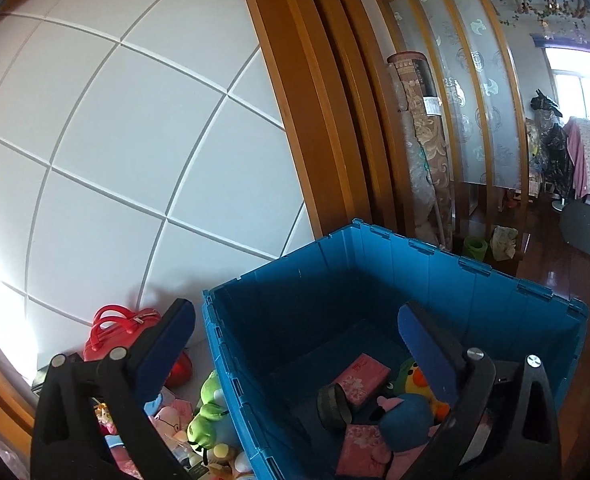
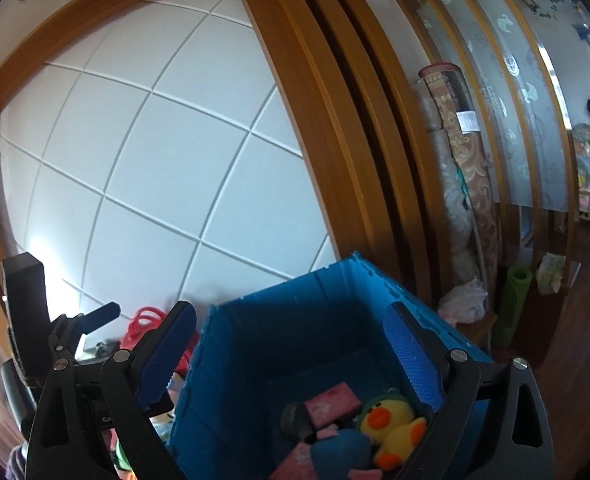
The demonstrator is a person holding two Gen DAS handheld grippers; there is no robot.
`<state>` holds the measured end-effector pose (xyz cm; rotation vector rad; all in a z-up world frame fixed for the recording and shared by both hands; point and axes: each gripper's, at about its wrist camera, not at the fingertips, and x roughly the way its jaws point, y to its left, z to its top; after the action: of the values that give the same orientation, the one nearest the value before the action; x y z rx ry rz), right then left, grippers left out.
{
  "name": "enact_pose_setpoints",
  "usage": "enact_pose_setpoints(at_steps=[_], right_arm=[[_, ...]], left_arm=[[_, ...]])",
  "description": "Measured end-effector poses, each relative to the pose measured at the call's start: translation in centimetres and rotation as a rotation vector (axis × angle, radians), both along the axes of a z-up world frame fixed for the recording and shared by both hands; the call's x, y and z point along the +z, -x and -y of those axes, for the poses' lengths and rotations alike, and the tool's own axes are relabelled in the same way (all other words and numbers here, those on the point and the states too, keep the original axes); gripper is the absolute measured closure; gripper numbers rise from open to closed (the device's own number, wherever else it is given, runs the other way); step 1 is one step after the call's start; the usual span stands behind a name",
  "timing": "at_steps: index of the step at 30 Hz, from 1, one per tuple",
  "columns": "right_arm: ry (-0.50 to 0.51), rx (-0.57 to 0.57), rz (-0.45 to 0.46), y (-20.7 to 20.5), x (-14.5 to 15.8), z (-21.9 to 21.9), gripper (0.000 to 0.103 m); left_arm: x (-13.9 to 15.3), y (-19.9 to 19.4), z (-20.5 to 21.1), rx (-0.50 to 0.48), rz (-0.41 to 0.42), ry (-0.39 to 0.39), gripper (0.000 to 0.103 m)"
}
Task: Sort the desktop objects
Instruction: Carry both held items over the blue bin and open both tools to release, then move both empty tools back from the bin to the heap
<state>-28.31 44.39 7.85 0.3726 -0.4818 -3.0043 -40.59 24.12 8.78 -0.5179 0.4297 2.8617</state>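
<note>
Both grippers hover over the near rim of the blue crate, which stands against the white panelled wall and beside a wooden door frame.

Left gripper: jaws spread wide, nothing between the pads. Its left finger sits outside the crate's left wall, over the loose pile; its right finger sits over the crate's interior.

Right gripper: jaws likewise released, empty, straddling the same left wall.

Crate contents: pink box flat on the floor, a second pink packet nearer the camera, a dark cylindrical roll tipped between them, a blue plush, and a yellow duck plush. The far half of the crate floor is bare; its walls rise steeply on all sides.

Outside the crate, left: green frog plush just beside the wall, red handbag against the wall panels, and small pink toys in a heap.

View differences: the left wrist view shows the frog and the heap clearly, while the duck is mostly hidden behind the finger. The right wrist view shows the duck whole, plus the left gripper's body at far left. Right of the crate: rolled carpets, a green mat roll, and open dark wood floor.
</note>
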Motion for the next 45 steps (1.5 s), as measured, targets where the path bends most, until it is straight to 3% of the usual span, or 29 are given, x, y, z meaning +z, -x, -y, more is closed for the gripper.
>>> enact_pose_setpoints(at_steps=[14,25,30,36,41,45], right_arm=[[0.033,0.047,0.030,-0.6,-3.0,2.4,0.003],[0.007,0.106,0.035,0.7,-3.5,8.7,0.003],[0.020,0.123,0.039,1.0,-3.7,12.6,0.001],[-0.002,0.164,0.053,1.8,-4.5,20.3,0.001],[-0.013,0.240,0.095,2.5,-6.8,27.4,0.001],[-0.032,0.291,0.146,3.3,-9.6,32.3,0.001]], left_arm=[[-1.3,-1.9,4.4,0.073,-0.029,-0.012,0.000],[-2.9,-2.3,12.4,0.140,-0.011,-0.051,0.000],[-4.1,-3.8,19.2,0.186,-0.012,-0.050,0.000],[-6.8,-6.6,30.6,0.265,-0.012,-0.021,0.000],[-9.2,-7.5,40.3,0.371,0.033,0.019,0.000],[-11.1,-8.0,45.8,0.421,0.066,0.023,0.000]])
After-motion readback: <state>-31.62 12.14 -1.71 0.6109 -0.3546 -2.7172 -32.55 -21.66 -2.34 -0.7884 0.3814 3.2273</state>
